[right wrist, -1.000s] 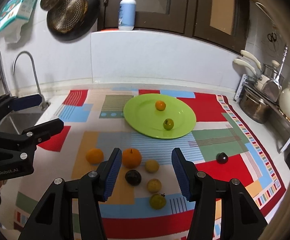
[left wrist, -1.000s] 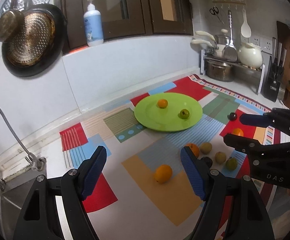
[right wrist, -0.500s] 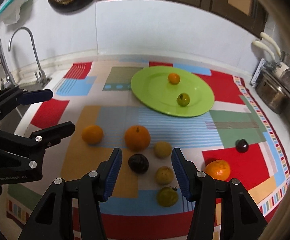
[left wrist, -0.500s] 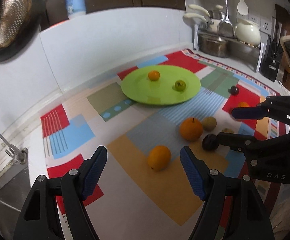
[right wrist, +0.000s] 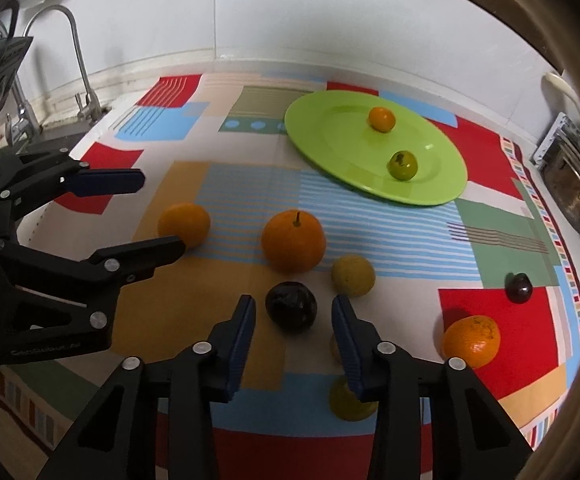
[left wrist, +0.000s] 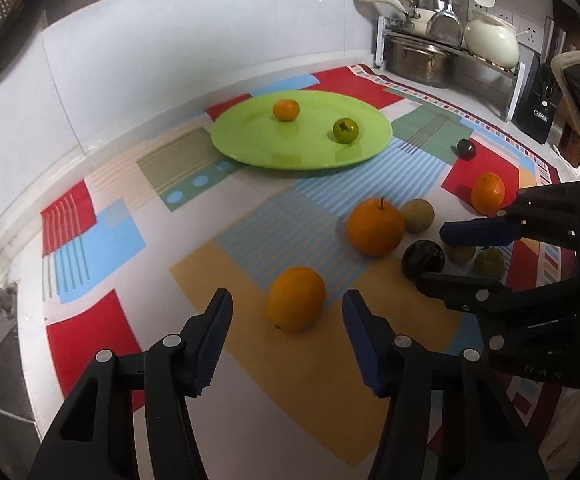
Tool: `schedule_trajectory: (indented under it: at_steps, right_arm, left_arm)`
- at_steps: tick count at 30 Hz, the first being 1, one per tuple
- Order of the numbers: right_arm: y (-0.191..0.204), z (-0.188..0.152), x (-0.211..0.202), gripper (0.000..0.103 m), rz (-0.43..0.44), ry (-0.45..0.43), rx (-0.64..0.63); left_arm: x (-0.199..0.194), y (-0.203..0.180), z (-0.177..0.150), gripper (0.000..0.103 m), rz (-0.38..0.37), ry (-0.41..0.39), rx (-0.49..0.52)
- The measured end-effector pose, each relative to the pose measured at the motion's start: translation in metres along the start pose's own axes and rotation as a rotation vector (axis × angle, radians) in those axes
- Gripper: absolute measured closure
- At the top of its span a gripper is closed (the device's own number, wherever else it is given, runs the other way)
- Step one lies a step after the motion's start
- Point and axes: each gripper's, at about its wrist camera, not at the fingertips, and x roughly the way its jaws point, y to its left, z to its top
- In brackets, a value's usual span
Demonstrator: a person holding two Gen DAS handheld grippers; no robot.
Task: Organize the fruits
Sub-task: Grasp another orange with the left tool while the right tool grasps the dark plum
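We are in a home kitchen: a curved tap (right wrist: 66, 40) stands over a sink at the counter's end, steel pots (left wrist: 419, 62) and a white kettle (left wrist: 489, 38) fill a rack, ladles hang above, and a knife block (left wrist: 539, 110) sits nearby.

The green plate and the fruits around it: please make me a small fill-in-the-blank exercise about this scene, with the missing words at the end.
1. The green plate holds ___ fruits.
2. The fruit in front of the right gripper is a dark plum; its jaws do not yet ___ it.
3. The left gripper is lined up with a fruit whose colour is ___.
4. The big fruit with a stem lies on the ___, not on the plate.

Missing words: two; touch; orange; mat
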Motion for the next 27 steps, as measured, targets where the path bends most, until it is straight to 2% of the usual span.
schedule_trajectory:
  at_steps: [3, 10, 14, 27]
  right_arm:
    - [-0.001, 0.0, 0.006, 0.065, 0.006, 0.016, -0.002]
    - [-0.002, 0.0, 0.017, 0.072, 0.01, 0.039, -0.011]
    - [-0.002, 0.0, 0.018, 0.072, 0.01, 0.036, -0.01]
    - [-0.008, -0.003, 0.008, 0.072, 0.036, 0.008, 0.051]
  left_arm:
    - [0.005, -0.001, 0.0, 0.054, -0.01, 0.014, -0.002]
    - [0.014, -0.002, 0.001, 0.061, -0.015, 0.029, -0.01]
    - [0.018, -0.002, 0.0, 0.069, -0.022, 0.042, -0.017]
    - [0.0, -0.006, 0.002, 0.069, -0.029, 0.011, -0.027]
